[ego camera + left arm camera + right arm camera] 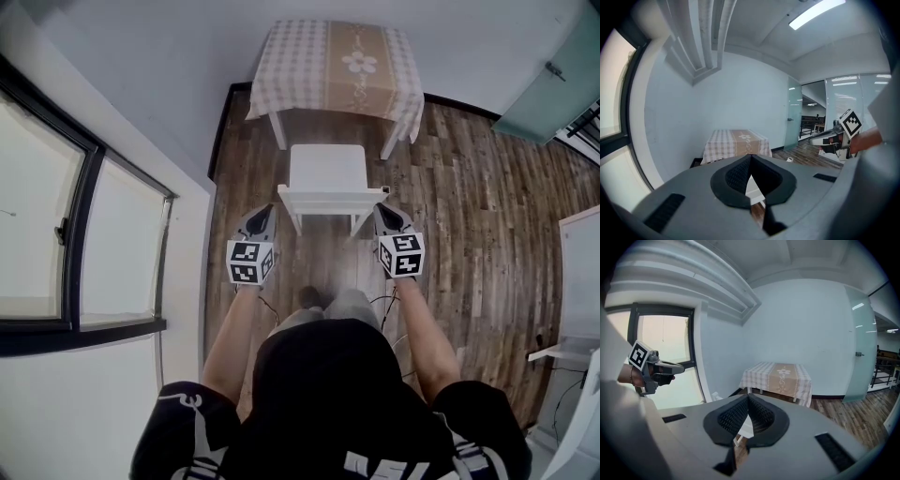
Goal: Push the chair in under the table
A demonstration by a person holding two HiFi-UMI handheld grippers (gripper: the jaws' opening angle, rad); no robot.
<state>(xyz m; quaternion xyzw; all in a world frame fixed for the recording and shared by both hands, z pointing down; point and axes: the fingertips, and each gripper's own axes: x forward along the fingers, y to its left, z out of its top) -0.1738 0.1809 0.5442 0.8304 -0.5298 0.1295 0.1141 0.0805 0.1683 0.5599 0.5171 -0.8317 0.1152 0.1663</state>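
Observation:
A white chair (pixel 326 178) stands on the wood floor in front of a small table (pixel 336 66) with a checked cloth and a beige runner. The chair's backrest faces me. My left gripper (pixel 267 208) is shut with nothing in it, its tip at the left end of the backrest rail. The right gripper (pixel 382 206) is shut and empty too, its tip at the rail's right end. In the left gripper view the table (pixel 736 144) lies ahead past the closed pads (pixel 740 177), with the right gripper (pixel 836 137) off to the right. The right gripper view shows the table (pixel 778 378) and the left gripper (pixel 651 369).
A white wall with a dark-framed window (pixel 66 234) runs along the left. A glass door (pixel 553 84) stands at the far right, and white furniture (pixel 581 281) lines the right edge. Cables (pixel 389 305) trail on the floor by my legs (pixel 328 305).

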